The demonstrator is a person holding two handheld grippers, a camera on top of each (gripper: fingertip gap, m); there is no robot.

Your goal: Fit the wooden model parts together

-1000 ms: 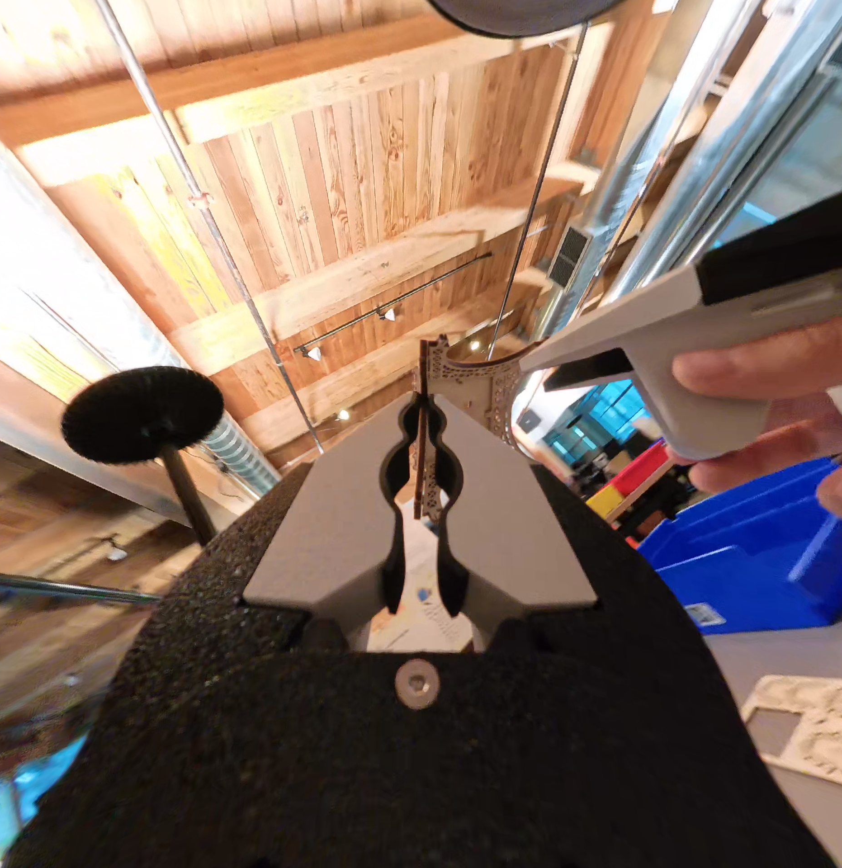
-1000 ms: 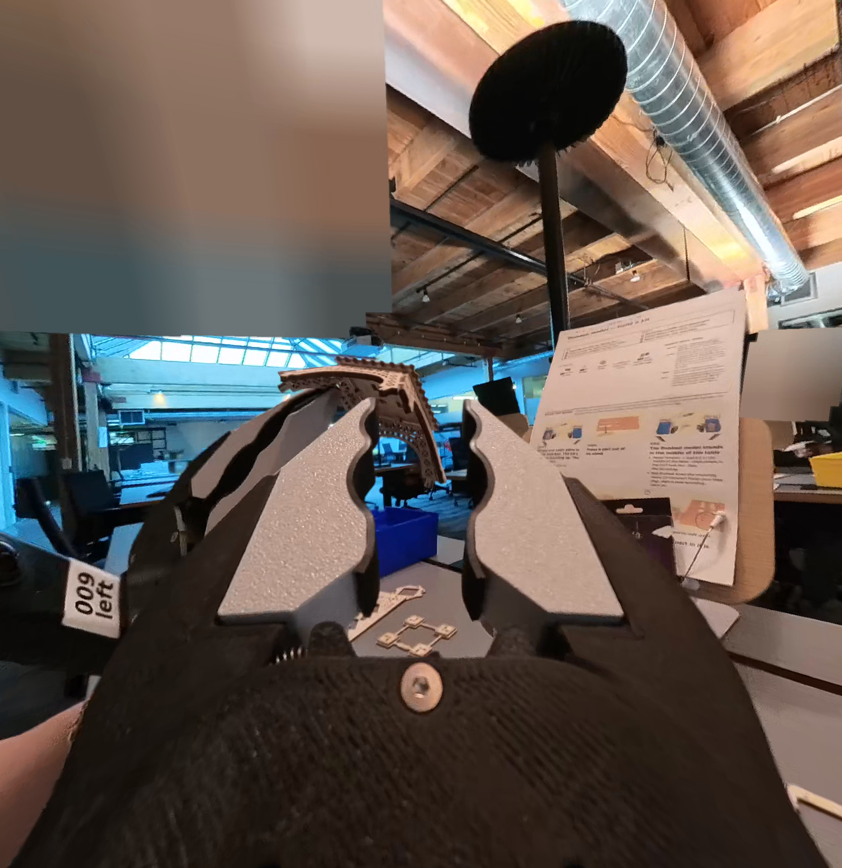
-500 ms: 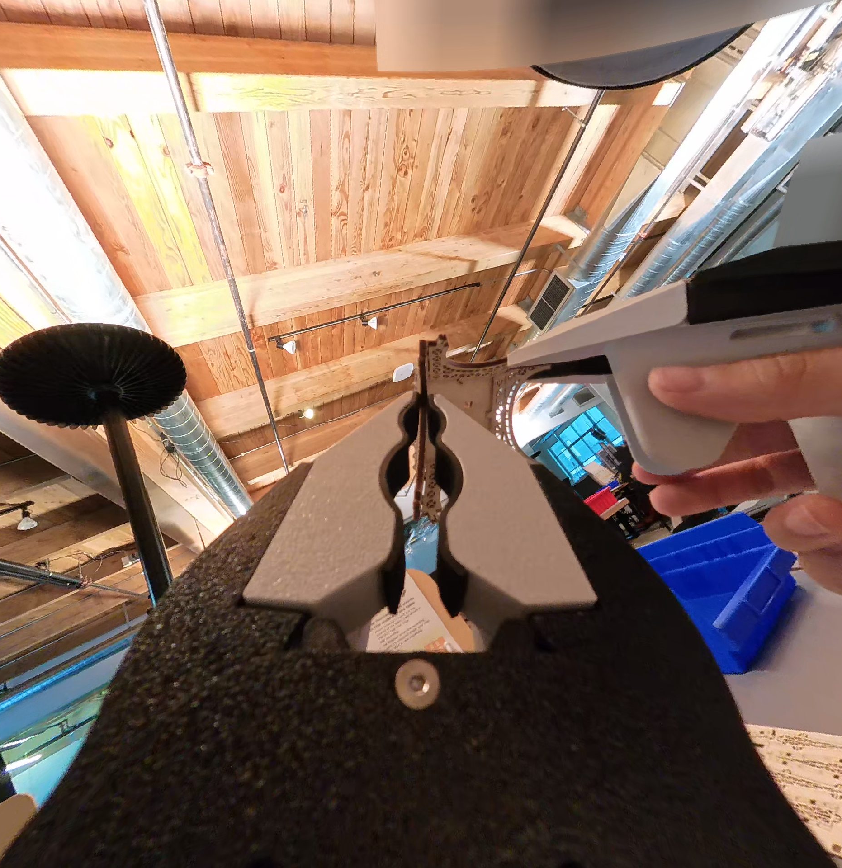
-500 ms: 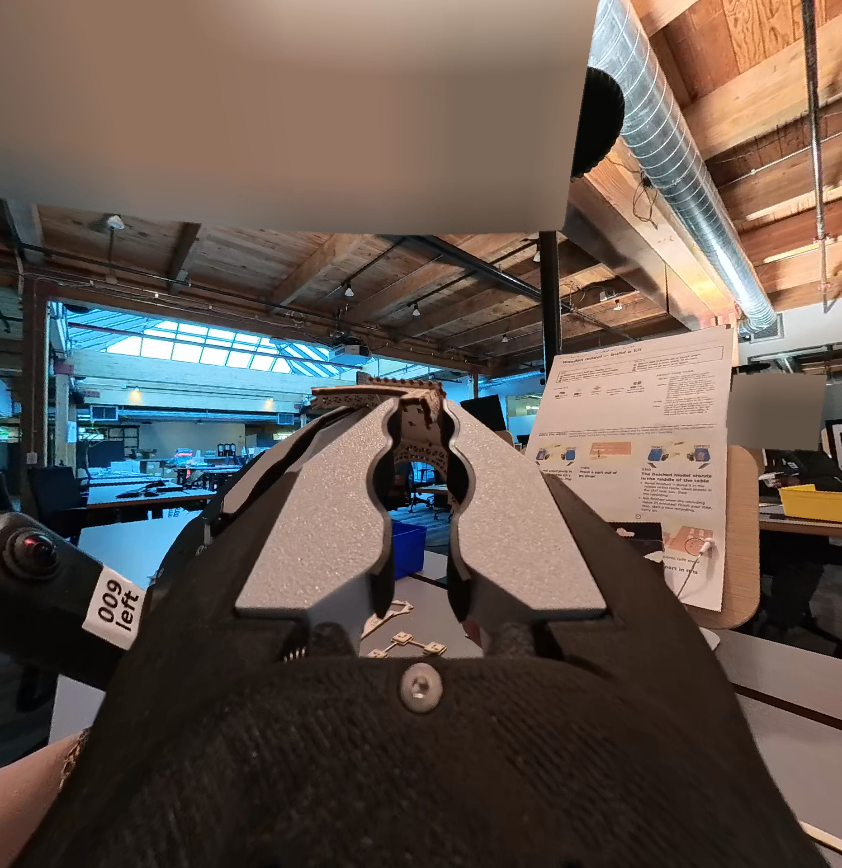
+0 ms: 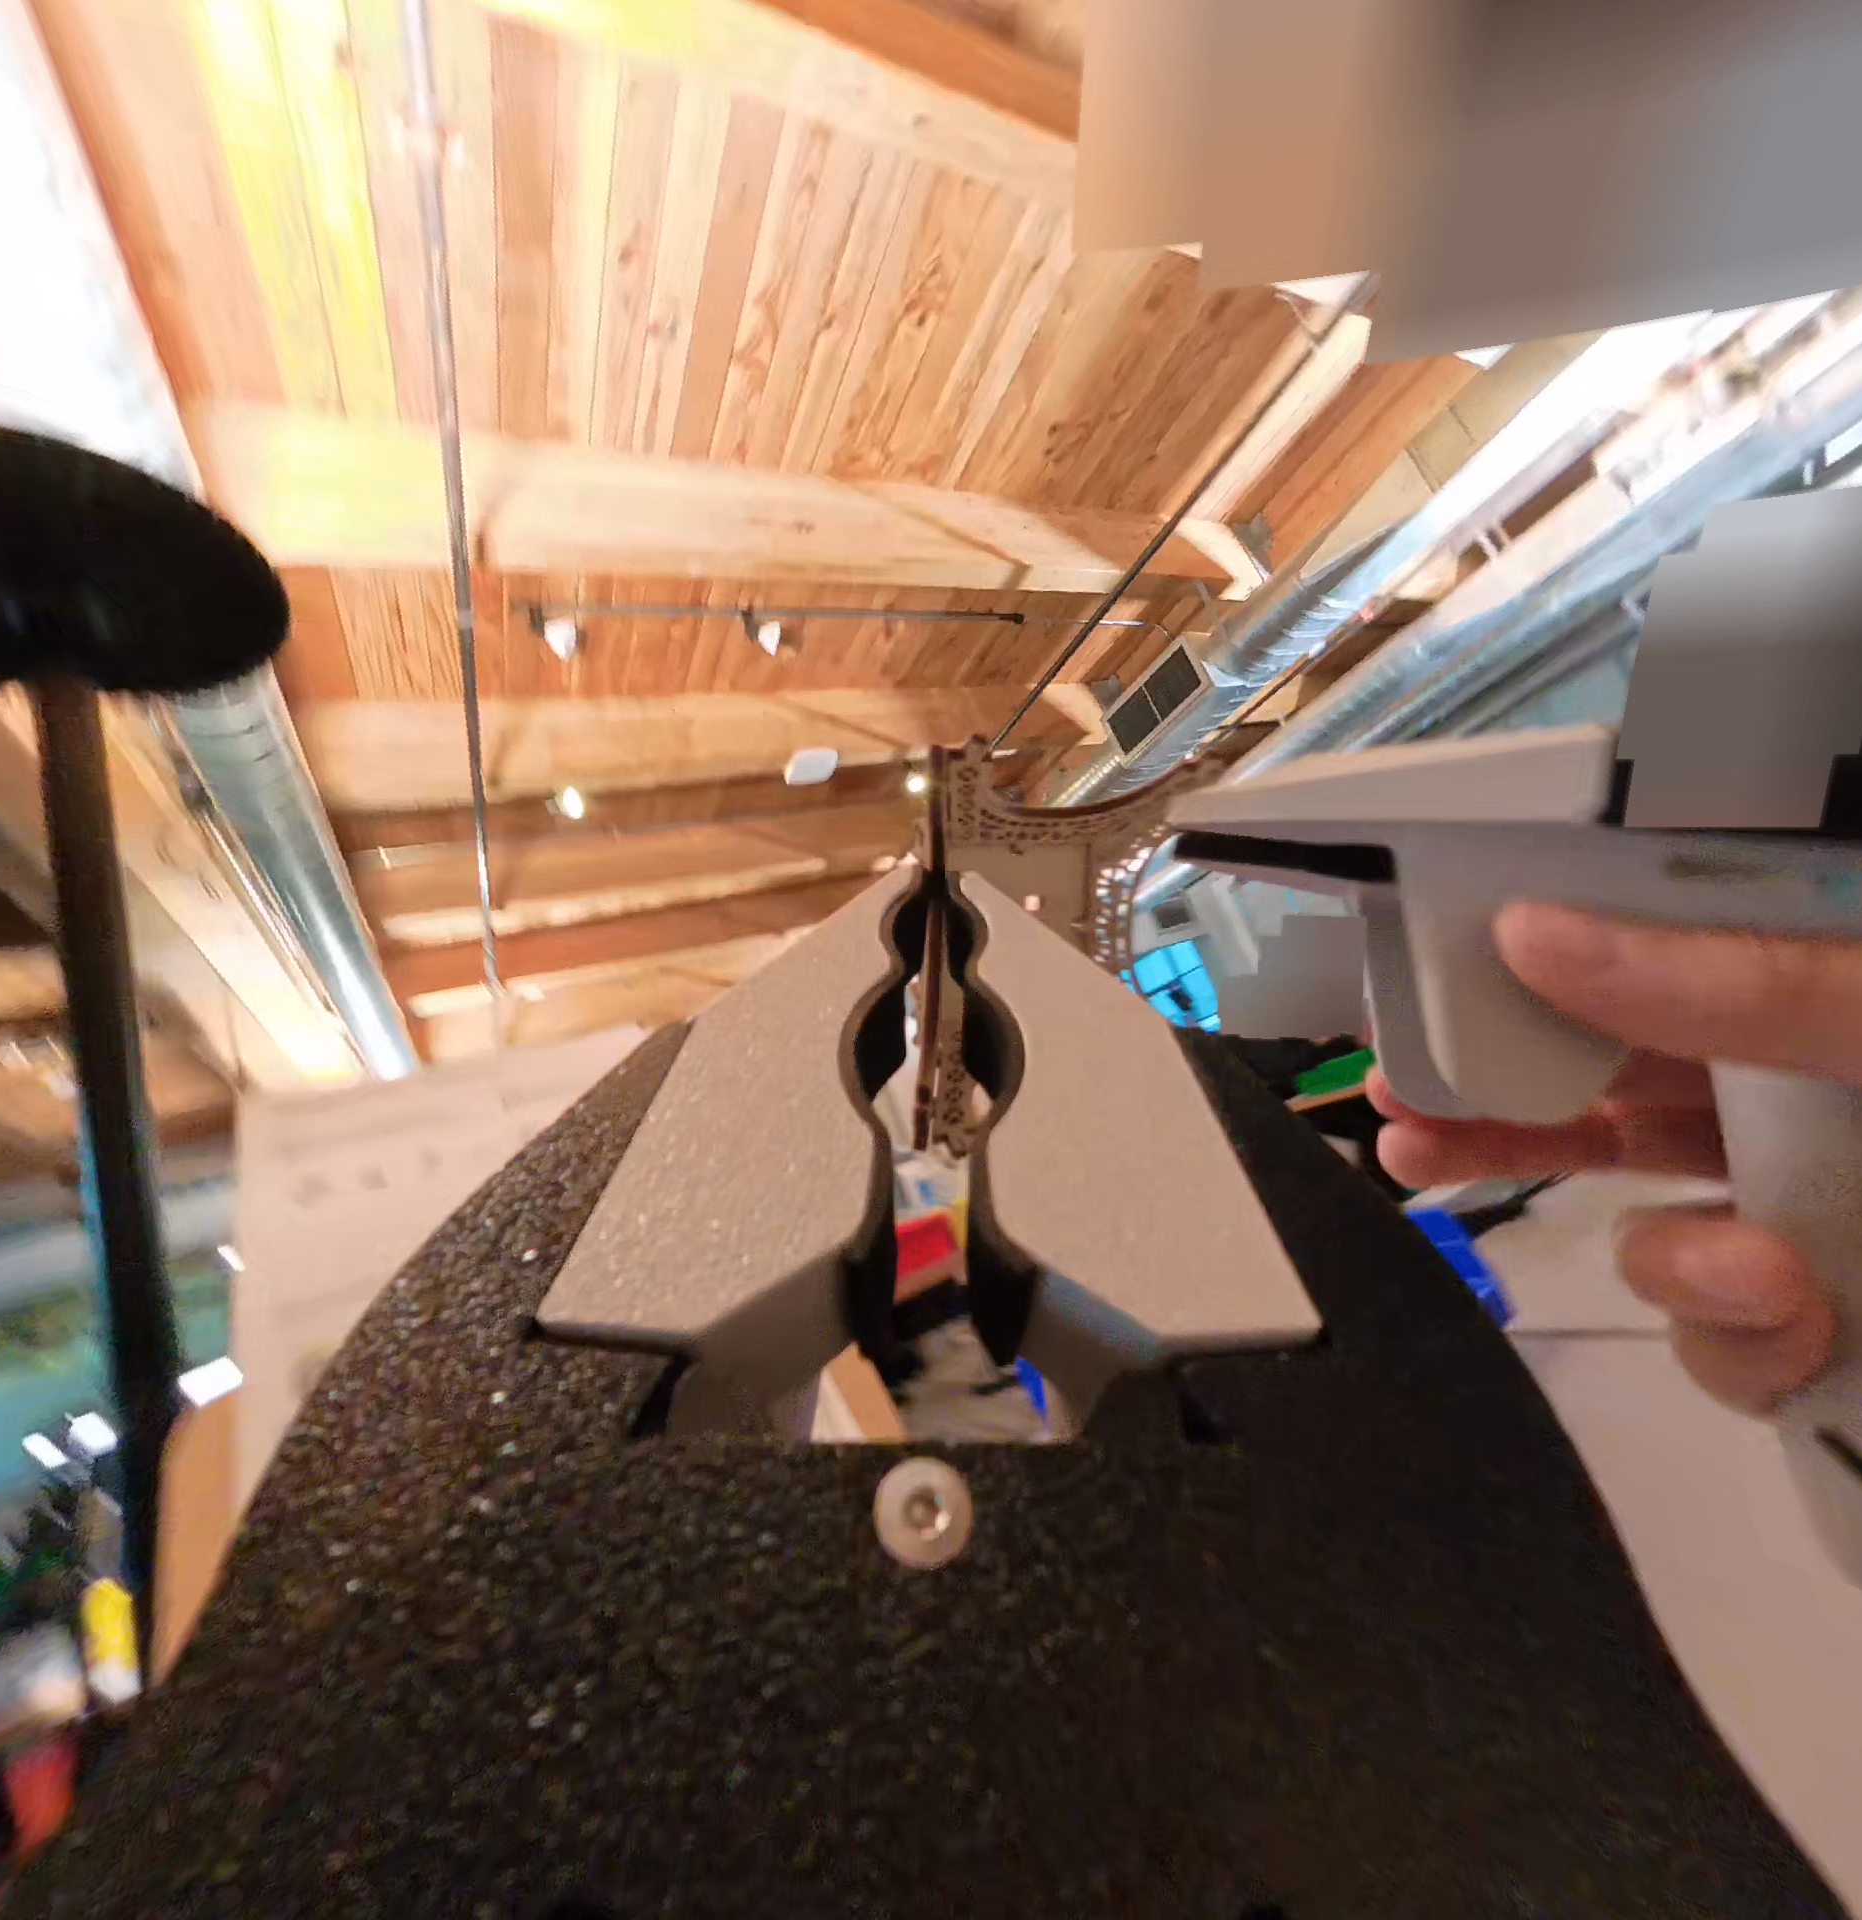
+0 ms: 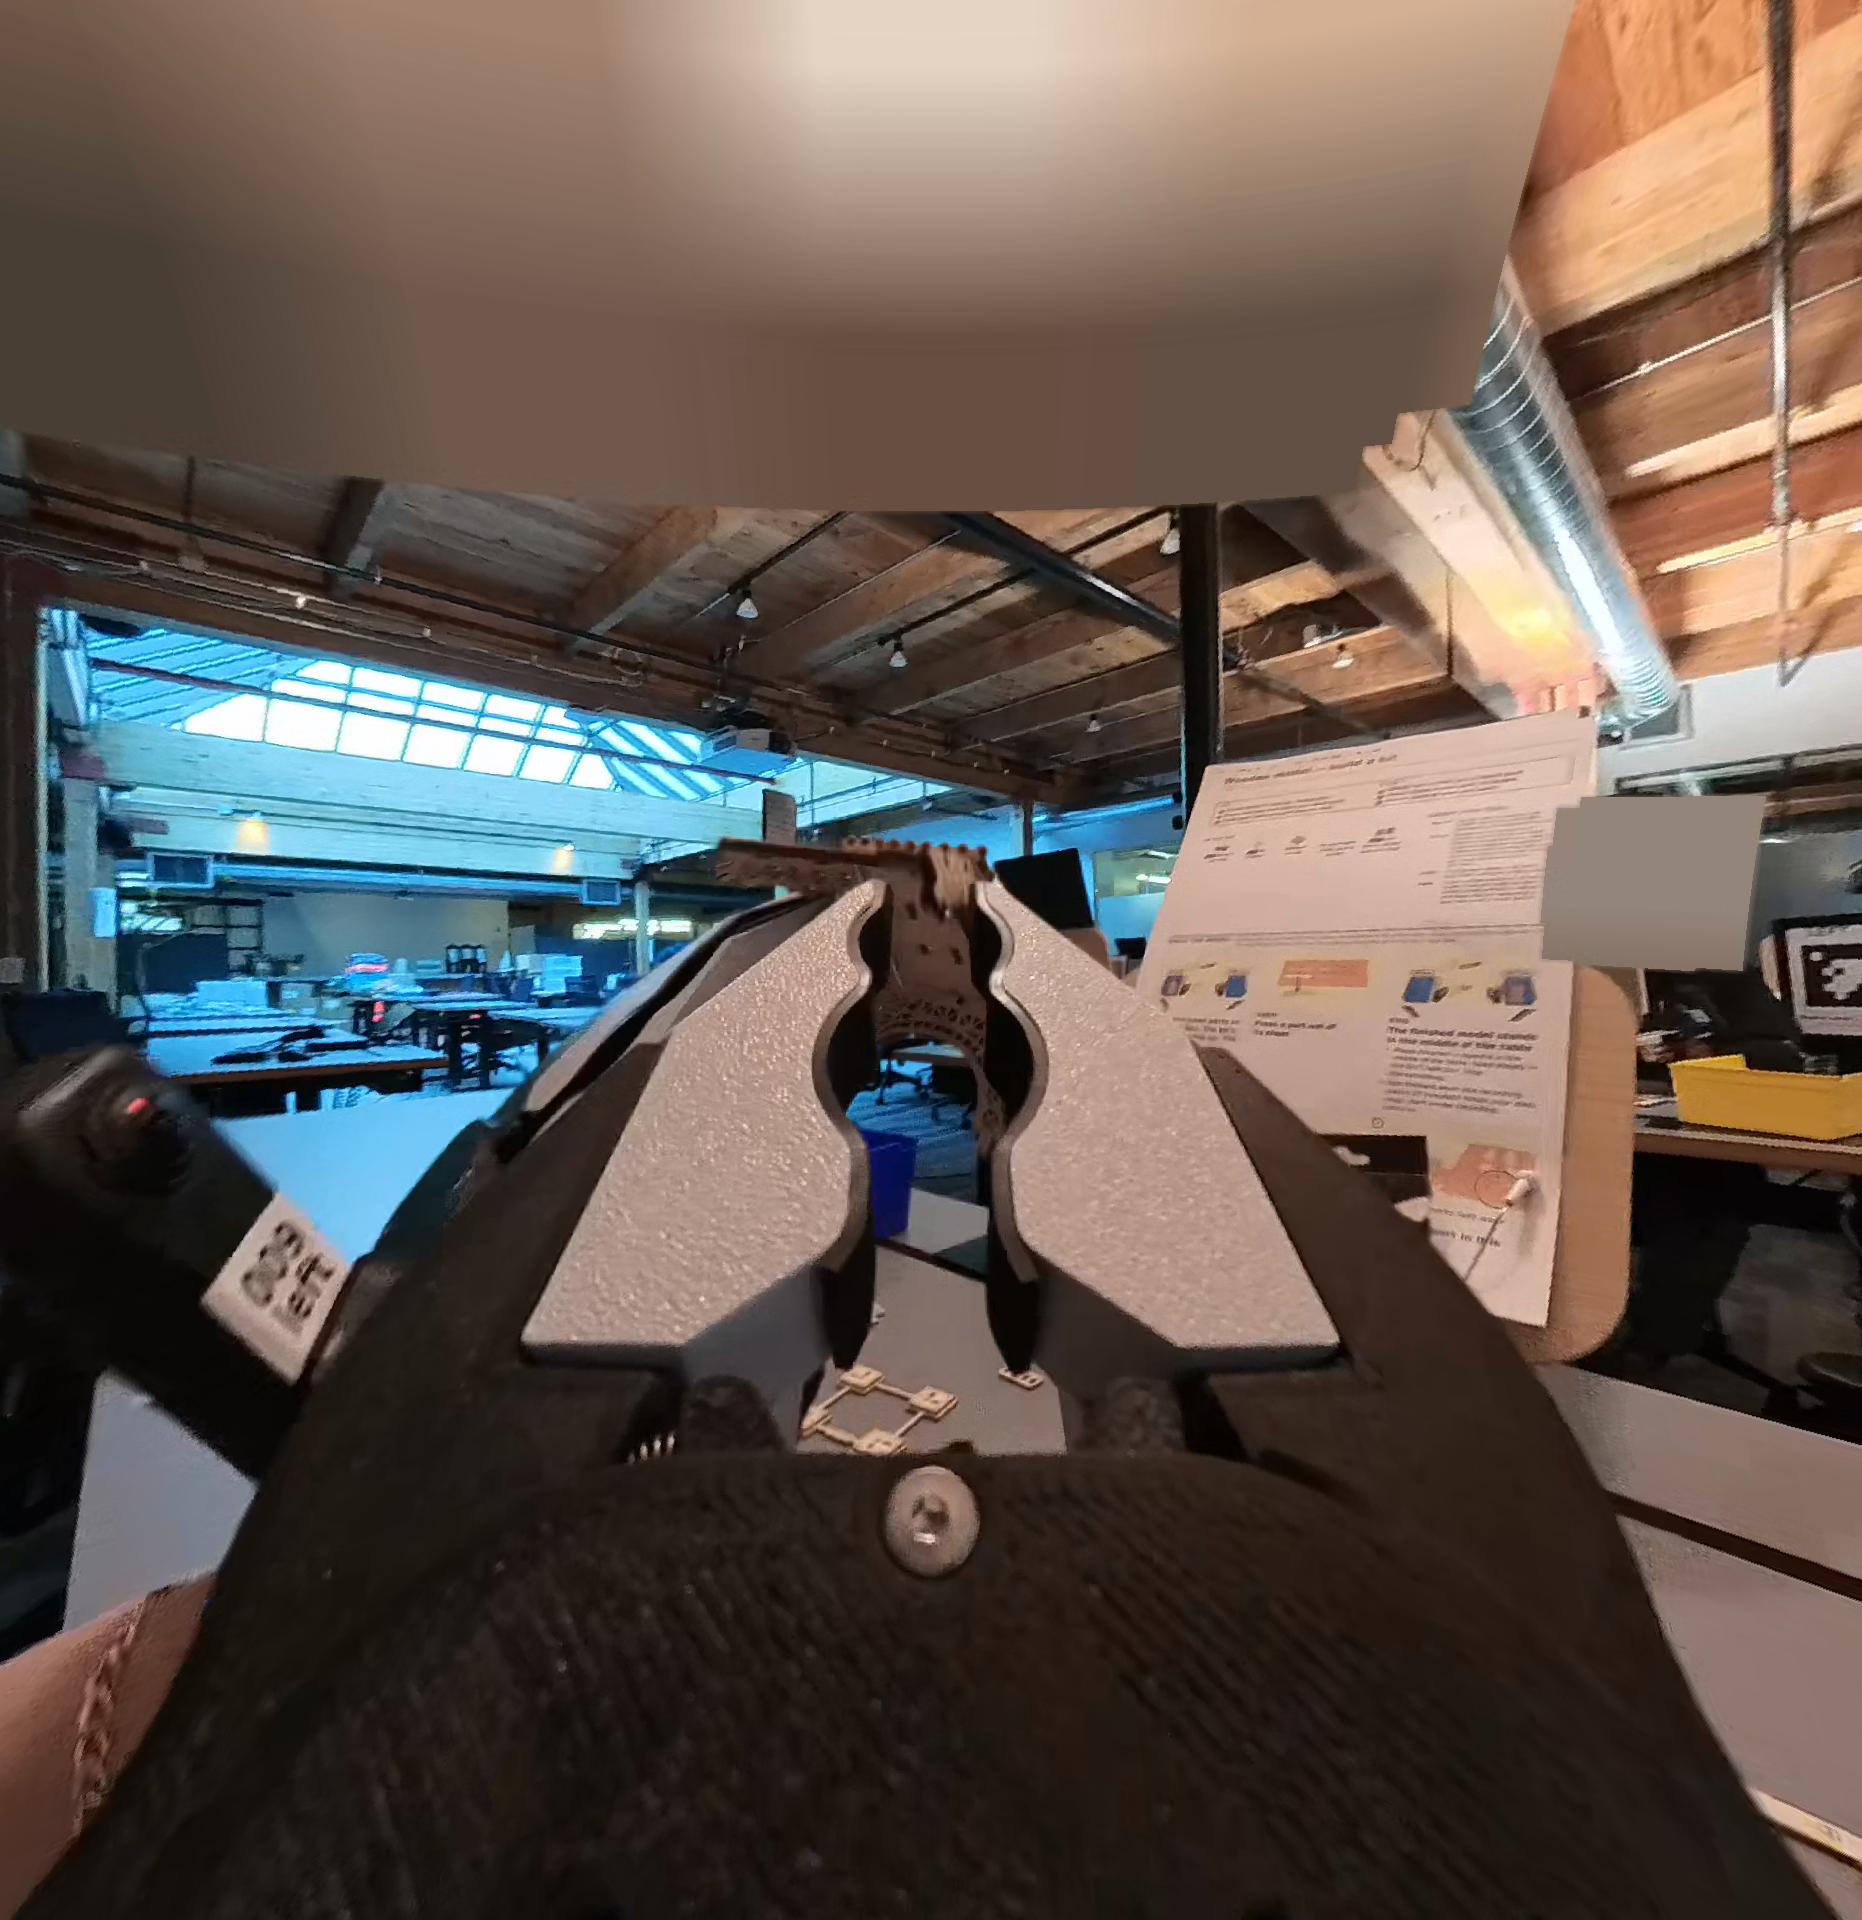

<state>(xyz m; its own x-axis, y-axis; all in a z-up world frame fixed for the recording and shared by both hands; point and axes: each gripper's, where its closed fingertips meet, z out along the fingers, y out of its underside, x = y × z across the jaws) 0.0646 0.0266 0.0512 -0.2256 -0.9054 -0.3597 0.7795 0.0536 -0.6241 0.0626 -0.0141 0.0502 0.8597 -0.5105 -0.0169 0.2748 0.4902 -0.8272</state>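
Both grippers are held up in the air, meeting at a lacy wooden model assembly. In the left wrist view my left gripper (image 5: 933, 878) is shut on a thin wooden panel (image 5: 937, 997) seen edge-on. A second arched wooden panel (image 5: 1046, 836) joins it at a right angle and runs right to the other gripper (image 5: 1270, 831), which a hand (image 5: 1654, 997) holds. In the right wrist view my right gripper (image 6: 932, 891) is shut on that arched panel (image 6: 932, 956). The left gripper's black body (image 6: 127, 1195) shows at the lower left.
A printed instruction sheet (image 6: 1374, 987) stands on a wooden board at the right. Small wooden frame pieces (image 6: 875, 1403) lie on the grey table (image 6: 1737, 1558) below. A blue bin (image 6: 887, 1174) sits behind them, a yellow bin (image 6: 1779, 1091) far right. A black pole with disc (image 5: 96, 935) stands at the left. About 5 centimeters separates my left fingertips from my right.
My right gripper was open around the arched panel a second ago and has shut on it. Both grippers have swung and tilted together with the model between them.
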